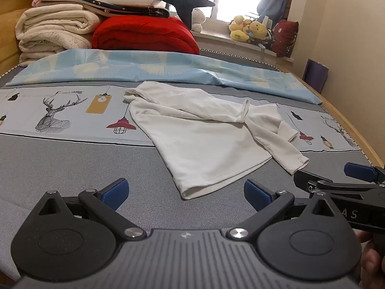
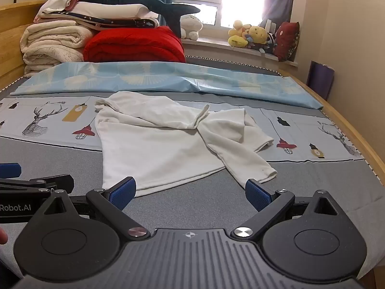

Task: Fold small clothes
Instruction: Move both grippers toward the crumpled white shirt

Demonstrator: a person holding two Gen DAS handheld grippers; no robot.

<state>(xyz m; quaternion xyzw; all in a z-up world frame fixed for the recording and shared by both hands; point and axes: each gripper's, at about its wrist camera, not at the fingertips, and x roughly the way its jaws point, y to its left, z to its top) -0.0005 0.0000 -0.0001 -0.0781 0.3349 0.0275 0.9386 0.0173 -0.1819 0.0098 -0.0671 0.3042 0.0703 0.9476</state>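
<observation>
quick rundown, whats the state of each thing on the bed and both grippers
white shirt: spread out, unfolded, sleeves crossed over it
left gripper: open, empty, short of the shirt hem
right gripper: open, empty
blue sheet: lying flat
red quilt: folded
cream blankets: folded, stacked

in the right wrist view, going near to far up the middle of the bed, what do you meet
right tongs → white top → blue sheet → red quilt → window
</observation>
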